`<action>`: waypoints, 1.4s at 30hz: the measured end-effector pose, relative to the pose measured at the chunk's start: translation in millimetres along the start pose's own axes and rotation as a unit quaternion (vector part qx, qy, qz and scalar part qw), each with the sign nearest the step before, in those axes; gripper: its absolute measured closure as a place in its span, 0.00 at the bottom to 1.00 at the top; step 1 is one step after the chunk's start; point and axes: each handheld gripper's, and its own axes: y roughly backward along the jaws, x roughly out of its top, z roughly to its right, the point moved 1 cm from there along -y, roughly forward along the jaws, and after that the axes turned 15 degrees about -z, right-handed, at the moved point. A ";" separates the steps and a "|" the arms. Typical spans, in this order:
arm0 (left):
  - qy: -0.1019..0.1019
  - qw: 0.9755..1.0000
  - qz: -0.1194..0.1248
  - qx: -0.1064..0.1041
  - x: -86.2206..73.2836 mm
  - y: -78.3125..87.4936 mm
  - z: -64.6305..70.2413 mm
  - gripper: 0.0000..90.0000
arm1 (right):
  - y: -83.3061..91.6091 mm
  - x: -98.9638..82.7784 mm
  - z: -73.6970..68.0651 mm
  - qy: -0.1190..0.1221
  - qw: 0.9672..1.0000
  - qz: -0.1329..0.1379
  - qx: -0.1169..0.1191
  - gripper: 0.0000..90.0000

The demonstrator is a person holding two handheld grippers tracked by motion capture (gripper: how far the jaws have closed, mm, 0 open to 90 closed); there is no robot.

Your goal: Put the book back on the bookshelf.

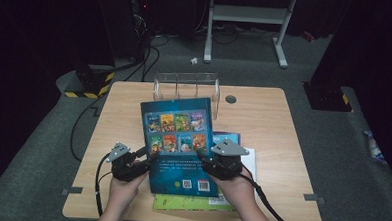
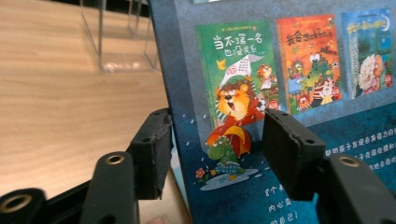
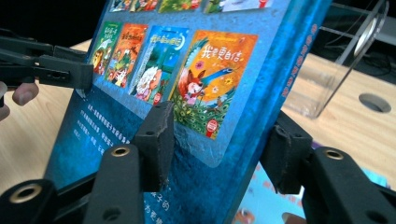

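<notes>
A blue picture book (image 1: 177, 139) with small cover pictures on its back is held tilted above the table, its far end raised. My left gripper (image 1: 149, 161) clamps its left edge: in the left gripper view the gripper (image 2: 217, 149) has one pad behind the book (image 2: 280, 70) and one on the cover. My right gripper (image 1: 202, 156) clamps the right edge. In the right gripper view the gripper (image 3: 219, 135) straddles the spine of the book (image 3: 210, 70), and the left gripper (image 3: 70, 72) shows on the far edge.
A clear acrylic book stand (image 1: 186, 87) stands at the back of the wooden table (image 1: 123, 117), with a round cable hole (image 1: 230, 98) to its right. Under the raised book lie a green book (image 1: 190, 203) and a pale one (image 1: 251, 160).
</notes>
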 end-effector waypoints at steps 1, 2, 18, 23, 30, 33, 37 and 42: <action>0.002 1.000 0.006 0.001 1.3 1.1 -0.3 0.51 | 0.1 2.0 -0.4 -0.001 1.000 0.004 0.000 0.56; -0.001 1.000 0.012 0.004 2.2 2.1 -0.5 0.52 | 0.6 3.6 -0.3 0.001 1.000 0.009 -0.001 0.57; -0.054 0.996 0.059 0.023 23.6 1.4 -2.4 0.65 | 14.8 24.0 2.3 -0.007 0.996 0.086 -0.032 0.64; -0.056 0.996 0.068 0.028 28.5 -0.4 -3.4 0.65 | 15.5 28.8 2.1 0.005 0.995 0.095 -0.042 0.64; -0.055 0.992 0.109 0.037 33.0 3.5 -7.4 0.65 | 11.5 36.3 3.8 0.000 0.993 0.110 -0.037 0.63; -0.048 0.990 0.129 0.037 27.3 3.7 -10.3 0.65 | 8.6 36.4 2.1 -0.002 0.993 0.115 -0.033 0.63; -0.049 0.986 0.152 0.043 16.6 1.3 -13.6 0.65 | 1.4 34.1 -4.3 0.000 0.993 0.113 -0.037 0.61; -0.057 0.985 0.156 0.046 8.0 -2.3 -17.2 0.65 | -3.3 27.7 -6.6 -0.006 0.994 0.104 -0.027 0.61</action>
